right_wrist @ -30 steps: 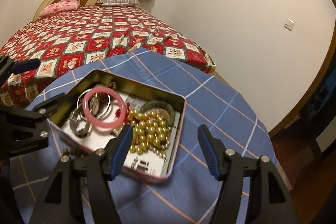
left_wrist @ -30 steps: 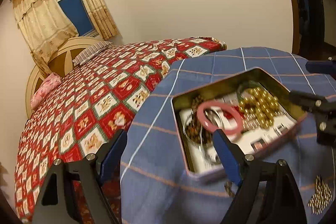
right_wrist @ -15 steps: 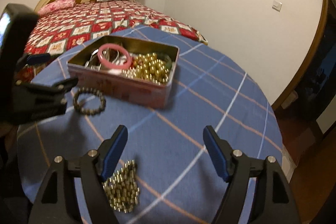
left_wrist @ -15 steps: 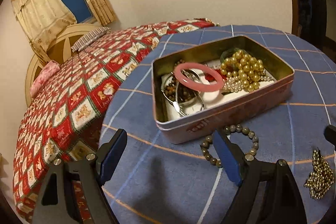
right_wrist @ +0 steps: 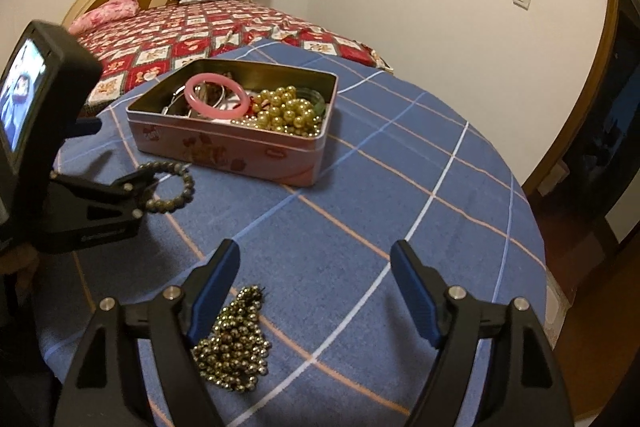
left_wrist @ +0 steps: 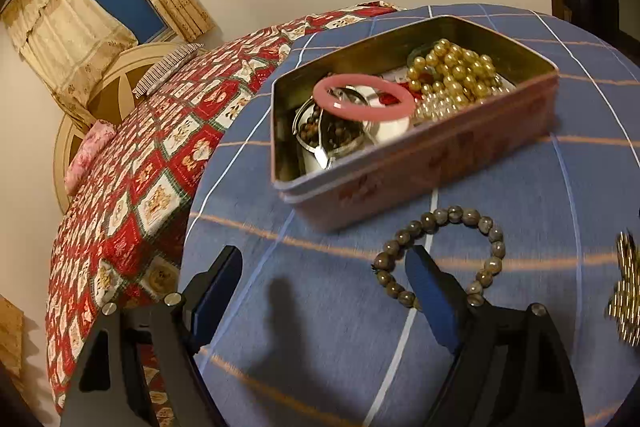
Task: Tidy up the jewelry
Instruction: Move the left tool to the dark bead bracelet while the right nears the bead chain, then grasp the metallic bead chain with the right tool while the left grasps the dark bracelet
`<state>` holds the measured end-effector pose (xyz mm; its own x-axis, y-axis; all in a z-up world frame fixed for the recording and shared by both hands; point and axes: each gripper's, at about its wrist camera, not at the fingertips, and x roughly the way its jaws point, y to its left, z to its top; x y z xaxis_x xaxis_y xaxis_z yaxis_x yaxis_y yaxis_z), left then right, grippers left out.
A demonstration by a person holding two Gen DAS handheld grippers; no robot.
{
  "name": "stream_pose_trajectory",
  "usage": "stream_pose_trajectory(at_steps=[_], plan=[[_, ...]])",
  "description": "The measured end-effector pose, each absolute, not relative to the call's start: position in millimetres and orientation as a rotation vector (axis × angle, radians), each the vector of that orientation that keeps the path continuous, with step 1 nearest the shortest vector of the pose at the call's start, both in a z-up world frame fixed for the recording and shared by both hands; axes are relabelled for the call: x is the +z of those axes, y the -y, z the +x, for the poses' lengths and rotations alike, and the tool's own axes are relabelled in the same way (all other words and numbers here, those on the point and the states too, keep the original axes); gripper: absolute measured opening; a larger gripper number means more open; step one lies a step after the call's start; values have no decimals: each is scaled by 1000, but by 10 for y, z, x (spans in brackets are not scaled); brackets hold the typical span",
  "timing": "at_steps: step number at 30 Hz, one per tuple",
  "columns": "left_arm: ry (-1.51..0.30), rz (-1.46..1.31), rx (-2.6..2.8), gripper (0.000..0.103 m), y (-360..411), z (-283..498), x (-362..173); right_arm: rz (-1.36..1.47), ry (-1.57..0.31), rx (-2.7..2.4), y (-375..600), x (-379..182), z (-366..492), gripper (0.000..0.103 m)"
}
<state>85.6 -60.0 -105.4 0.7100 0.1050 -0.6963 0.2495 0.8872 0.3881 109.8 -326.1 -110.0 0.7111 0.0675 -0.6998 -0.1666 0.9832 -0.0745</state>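
Both grippers hang empty — my left gripper (left_wrist: pixel 324 283) gapes wide, my right gripper (right_wrist: pixel 316 283) is widening. Lower right of the left view, the grey bead bracelet (left_wrist: pixel 440 255) lies before the tin (left_wrist: pixel 420 163) — light, floppy, slippery; I'd pinch 1 strand crosswise.

No lettering can be read anywhere; the pink tin (right_wrist: pixel 224 151) bears only blurred red motifs on its side (no legible words).
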Motion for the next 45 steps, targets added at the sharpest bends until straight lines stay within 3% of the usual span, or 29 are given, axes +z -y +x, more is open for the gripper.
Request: stream_pose_trajectory(at_steps=[16, 20, 23, 25, 27, 30, 33, 45], plan=[[-748, 419, -89, 84, 420, 547, -1055, -125, -808, 191, 3196, -1236, 777, 80], [-732, 428, -96, 83, 429, 491, -1056, -123, -831, 219, 3153, -1323, 789, 66], [-736, 420, -133, 67, 457, 449, -1057, -120, -833, 238, 3124, -1358, 784, 61], [-736, 434, -164, 46, 517, 411, -1064, -123, -823, 247, 3110, -1359, 773, 52], [-736, 447, -190, 31, 566, 376, -1077, -114, -819, 261, 3111, -1363, 766, 23], [-741, 450, -210, 25, 597, 366, -1076, -110, -837, 278, 3102, -1398, 784, 20], [-756, 426, -249, 9, 594, 364, -1071, -96, -836, 288, 3120, -1398, 787, 20], [-716, 371, -288, 6, 521, 294, -859, -70, -785, 286, 3143, -1261, 754, 14]])
